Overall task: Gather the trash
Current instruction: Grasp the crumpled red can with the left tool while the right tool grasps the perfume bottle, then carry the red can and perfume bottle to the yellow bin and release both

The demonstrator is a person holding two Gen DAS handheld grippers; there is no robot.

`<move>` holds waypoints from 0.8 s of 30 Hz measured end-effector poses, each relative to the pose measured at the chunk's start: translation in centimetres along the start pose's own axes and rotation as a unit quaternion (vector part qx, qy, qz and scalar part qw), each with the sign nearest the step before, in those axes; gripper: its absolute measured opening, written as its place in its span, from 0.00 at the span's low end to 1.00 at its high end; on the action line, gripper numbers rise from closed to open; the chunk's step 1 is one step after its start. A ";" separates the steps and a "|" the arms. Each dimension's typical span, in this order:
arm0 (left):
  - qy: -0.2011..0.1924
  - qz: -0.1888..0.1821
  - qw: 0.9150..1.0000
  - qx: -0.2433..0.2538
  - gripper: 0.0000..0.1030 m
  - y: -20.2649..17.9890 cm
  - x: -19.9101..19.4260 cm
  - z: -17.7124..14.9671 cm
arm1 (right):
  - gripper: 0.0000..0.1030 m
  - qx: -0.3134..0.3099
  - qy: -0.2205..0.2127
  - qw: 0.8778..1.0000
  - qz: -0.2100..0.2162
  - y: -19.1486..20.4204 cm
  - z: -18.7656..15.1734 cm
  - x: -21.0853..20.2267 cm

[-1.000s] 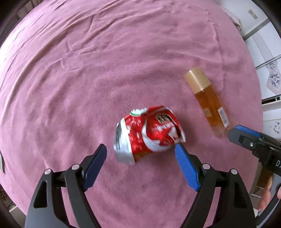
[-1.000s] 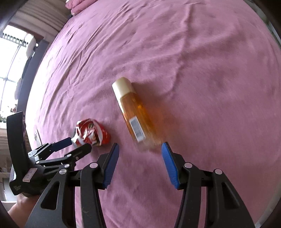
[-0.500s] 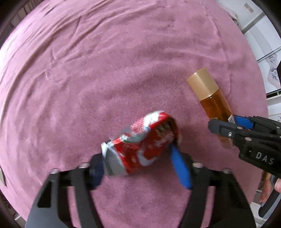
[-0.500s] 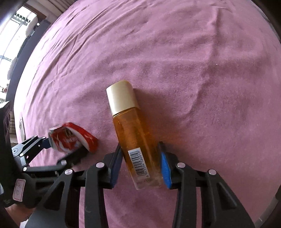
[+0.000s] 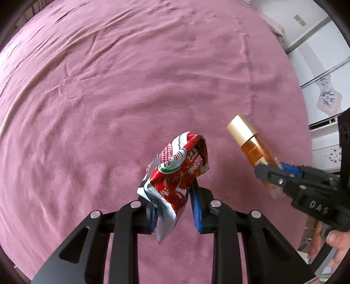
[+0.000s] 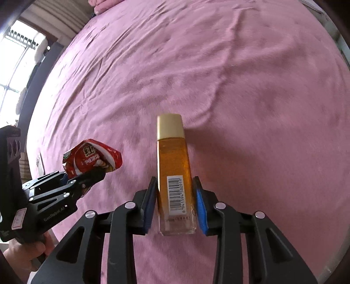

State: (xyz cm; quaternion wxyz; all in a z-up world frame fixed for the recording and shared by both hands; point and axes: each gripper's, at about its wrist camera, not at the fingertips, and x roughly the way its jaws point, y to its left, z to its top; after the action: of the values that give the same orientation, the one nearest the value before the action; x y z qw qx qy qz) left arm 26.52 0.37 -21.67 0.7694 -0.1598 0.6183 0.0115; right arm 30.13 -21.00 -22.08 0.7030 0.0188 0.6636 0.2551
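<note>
My left gripper [image 5: 174,208] is shut on a crumpled red and white snack wrapper [image 5: 177,172] and holds it above the pink bedspread [image 5: 109,98]. The wrapper also shows in the right wrist view [image 6: 91,159], held in the left gripper [image 6: 87,177]. My right gripper [image 6: 176,203] is shut on an amber glass bottle [image 6: 174,170] with a gold cap and a barcode label, lifted off the bedspread [image 6: 240,87]. The bottle [image 5: 253,150] and the right gripper [image 5: 277,172] show at the right of the left wrist view.
The pink bedspread fills both views. White cabinet doors [image 5: 323,72] stand beyond its right edge. A bright window [image 6: 19,65] and a dark bed frame [image 6: 35,80] lie to the left. A pink pillow [image 6: 105,4] lies at the far end.
Both grippers closed: the left on the wrapper, the right on the bottle. Both objects have since been lifted off the bedspread, and the bottle now points straight ahead between the right fingers.
</note>
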 end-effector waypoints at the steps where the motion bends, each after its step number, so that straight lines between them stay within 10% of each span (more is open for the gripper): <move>1: -0.002 -0.002 1.000 0.004 0.24 -0.3 -0.3 0.0 | 0.30 0.003 -0.005 1.000 0.000 -0.2 -0.6 -0.7; 24: -0.027 -0.097 0.982 0.161 0.24 -21.6 -7.3 -11.4 | 0.30 0.175 -0.154 0.972 -0.001 -9.9 -18.9 -18.5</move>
State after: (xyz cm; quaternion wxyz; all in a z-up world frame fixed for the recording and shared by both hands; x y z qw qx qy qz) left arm 18.67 -21.81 -11.78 0.7988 -0.0930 0.5729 -0.1584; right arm 15.80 -42.59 -10.84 0.7829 0.1798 0.5817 0.1279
